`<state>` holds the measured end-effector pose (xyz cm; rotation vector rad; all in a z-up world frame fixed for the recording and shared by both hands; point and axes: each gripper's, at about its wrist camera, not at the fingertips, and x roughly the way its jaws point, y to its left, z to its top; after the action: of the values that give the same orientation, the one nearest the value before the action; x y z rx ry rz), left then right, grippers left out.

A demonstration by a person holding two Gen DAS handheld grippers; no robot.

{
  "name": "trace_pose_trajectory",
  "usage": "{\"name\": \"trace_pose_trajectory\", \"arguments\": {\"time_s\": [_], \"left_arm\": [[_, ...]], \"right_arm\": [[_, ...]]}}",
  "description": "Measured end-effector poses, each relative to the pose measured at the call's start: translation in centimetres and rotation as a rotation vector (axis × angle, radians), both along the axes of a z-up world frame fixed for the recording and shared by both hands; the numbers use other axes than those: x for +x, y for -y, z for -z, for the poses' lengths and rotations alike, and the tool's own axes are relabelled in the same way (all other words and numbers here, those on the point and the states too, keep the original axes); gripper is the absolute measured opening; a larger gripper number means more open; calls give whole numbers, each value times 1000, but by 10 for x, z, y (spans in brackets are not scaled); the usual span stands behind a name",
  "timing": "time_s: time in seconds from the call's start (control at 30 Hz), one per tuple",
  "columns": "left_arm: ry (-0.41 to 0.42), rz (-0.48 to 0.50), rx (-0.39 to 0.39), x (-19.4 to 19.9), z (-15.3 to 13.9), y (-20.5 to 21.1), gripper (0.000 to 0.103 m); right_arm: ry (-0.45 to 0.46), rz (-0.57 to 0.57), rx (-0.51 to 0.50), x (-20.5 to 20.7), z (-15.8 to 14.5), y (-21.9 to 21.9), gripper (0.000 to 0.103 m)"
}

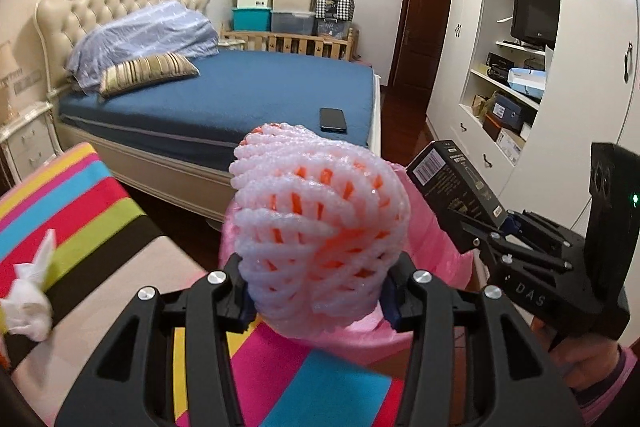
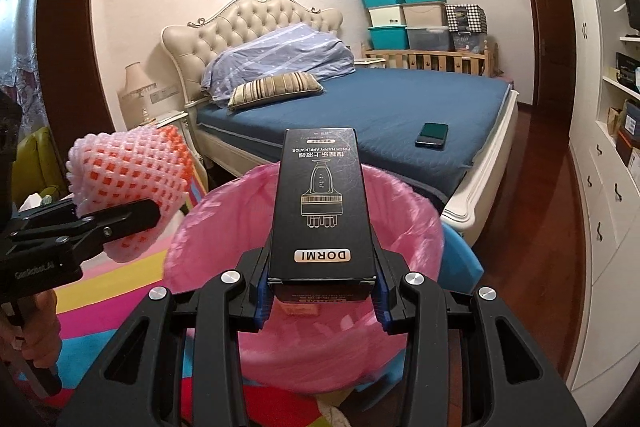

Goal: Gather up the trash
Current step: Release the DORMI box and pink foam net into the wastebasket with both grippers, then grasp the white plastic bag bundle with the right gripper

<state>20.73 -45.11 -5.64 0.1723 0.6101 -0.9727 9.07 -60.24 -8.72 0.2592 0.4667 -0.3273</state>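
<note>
Mostly hidden, left fingers grip foam net; right fingers clamp box.

Bed made up with blue sheet; striped cushion laid against crumpled blue duvet at tufted headboard. Dark phone left flat near foot corner. Storage boxes stacked behind wooden crib rail. Lamp seen on nightstand. TV set in white wall unit.
</note>
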Motion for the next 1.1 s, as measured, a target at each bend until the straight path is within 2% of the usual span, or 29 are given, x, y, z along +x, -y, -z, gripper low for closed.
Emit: {"name": "trace_pose_trajectory", "arguments": {"time_s": [0.1,0.13,0.17,0.23,0.27,0.33,0.4,0.5,0.77,1.0,1.1], "left_arm": [[-25,27,2,5,6,18,49],[-35,38,0,7,7,24,54],[-41,42,-5,8,9,27,59],[-29,23,-18,9,9,27,79],[-20,8,-21,9,9,25,82],[-14,-6,-24,8,7,20,86],[-1,-29,-16,6,5,11,88],[23,-95,-6,1,1,-15,98],[19,-227,21,-21,-6,-94,98],[66,-312,83,-43,-7,-163,98],[57,-368,91,-48,-6,-195,98]], "right_arm": [[-1,2,-3,3,2,9,39],[2,1,-5,5,2,10,40],[3,-1,-7,4,2,10,43],[-1,8,-10,3,3,12,56],[5,19,-9,0,4,13,63],[14,30,-4,-7,3,13,67],[21,39,-2,-16,1,11,67],[31,46,5,-27,0,7,67],[32,-8,6,-40,-5,-28,67],[21,-121,3,-29,-8,-76,67],[9,-183,1,-19,-9,-103,67]]}}
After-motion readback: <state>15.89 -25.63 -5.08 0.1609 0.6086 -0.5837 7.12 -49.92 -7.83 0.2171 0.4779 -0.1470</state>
